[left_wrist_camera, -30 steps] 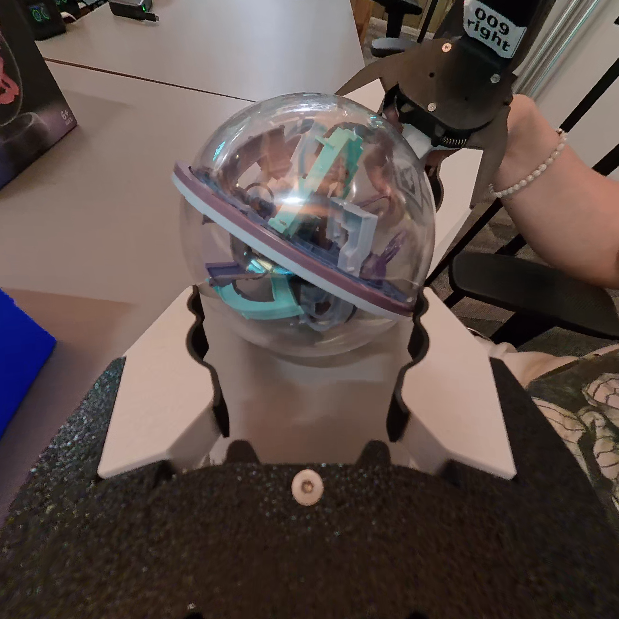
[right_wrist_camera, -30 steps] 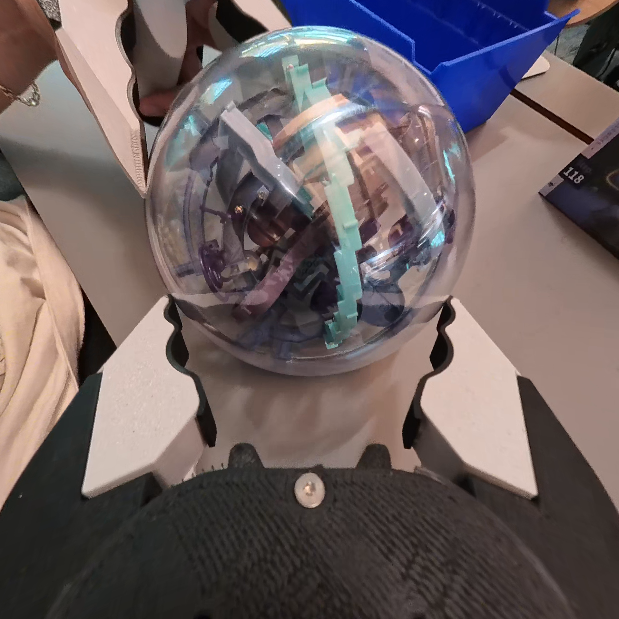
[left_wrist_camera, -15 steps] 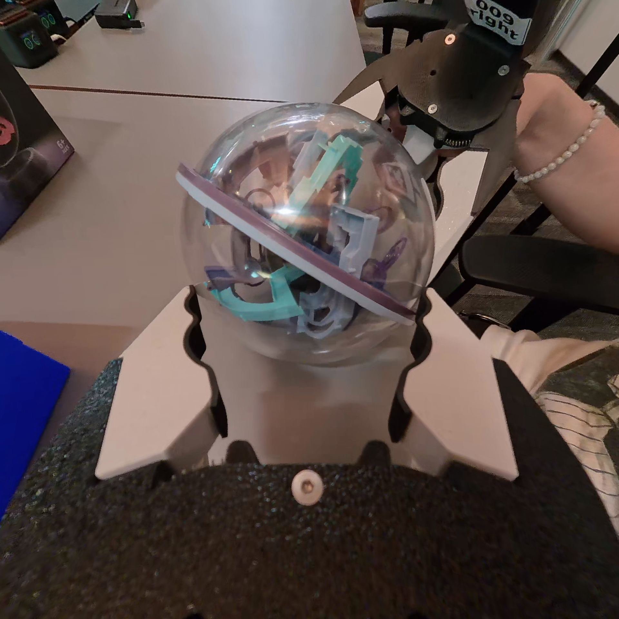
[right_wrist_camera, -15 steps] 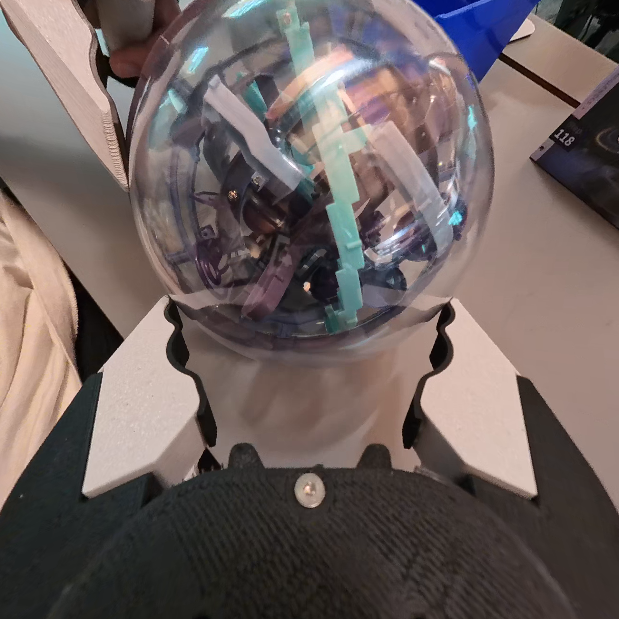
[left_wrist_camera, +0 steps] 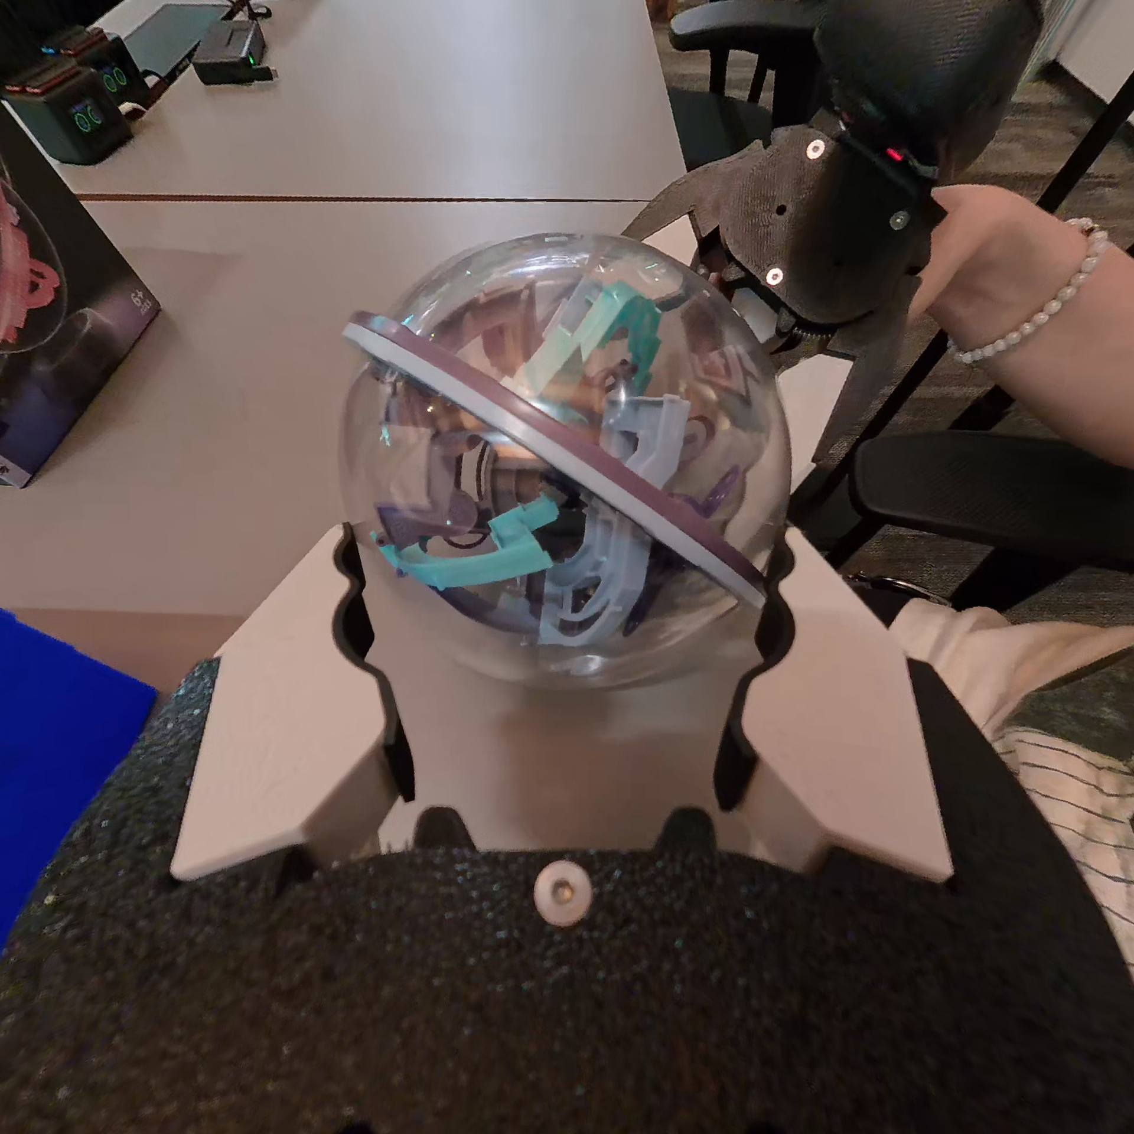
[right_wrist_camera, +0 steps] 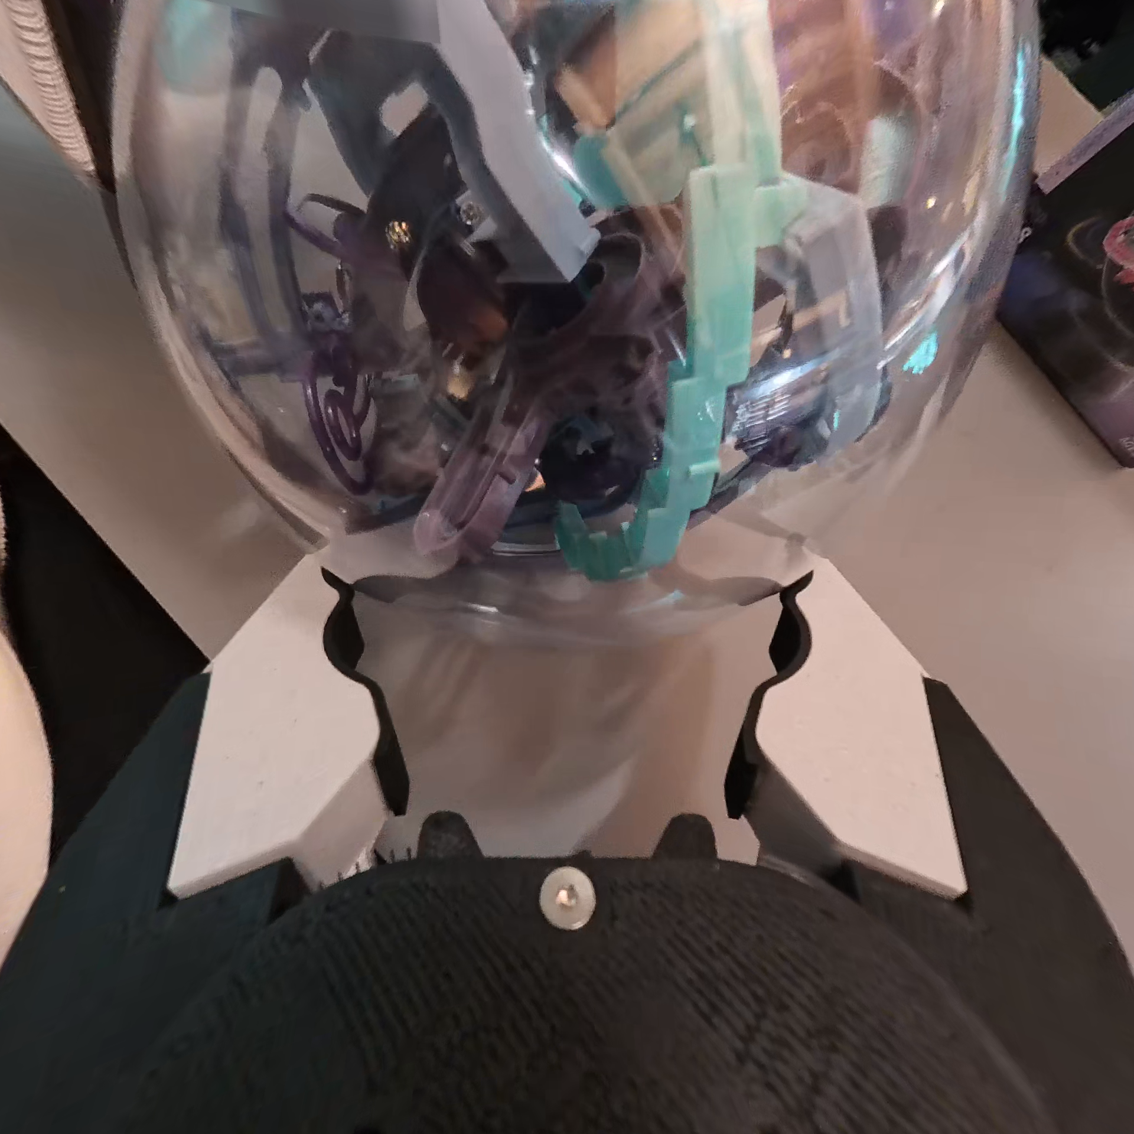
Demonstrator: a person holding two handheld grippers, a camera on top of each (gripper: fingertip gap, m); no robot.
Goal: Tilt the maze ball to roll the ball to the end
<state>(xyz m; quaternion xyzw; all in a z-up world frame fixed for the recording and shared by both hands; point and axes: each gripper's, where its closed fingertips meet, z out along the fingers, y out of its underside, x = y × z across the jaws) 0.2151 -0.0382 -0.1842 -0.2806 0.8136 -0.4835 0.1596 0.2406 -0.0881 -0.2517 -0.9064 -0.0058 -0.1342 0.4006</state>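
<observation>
The maze ball (left_wrist_camera: pixel 564 454) is a clear sphere with teal, grey and purple tracks inside and a purple ring around its middle, now steeply tilted. My left gripper (left_wrist_camera: pixel 558 552) cups it from the near side, both fingertips touching its lower half. My right gripper (right_wrist_camera: pixel 564 589) holds the opposite side of the ball (right_wrist_camera: pixel 552 276), which fills most of the right wrist view and is blurred. The right gripper's black body also shows in the left wrist view (left_wrist_camera: pixel 816 245), behind the ball. The ball is off the table (left_wrist_camera: pixel 245 429). I cannot make out the small ball inside.
A dark box stands at the left (left_wrist_camera: pixel 61 343) and shows in the right wrist view (right_wrist_camera: pixel 1092 307). A blue bin (left_wrist_camera: pixel 55 736) is at the near left. Black devices (left_wrist_camera: pixel 67 116) sit at the far left. A black chair (left_wrist_camera: pixel 982 491) and a person's hand with a bead bracelet (left_wrist_camera: pixel 1012 307) are at the right.
Both grippers have turned the ball. Its purple ring now slopes more steeply down to the right. In the right wrist view the ball has come closer and higher, filling the frame.
</observation>
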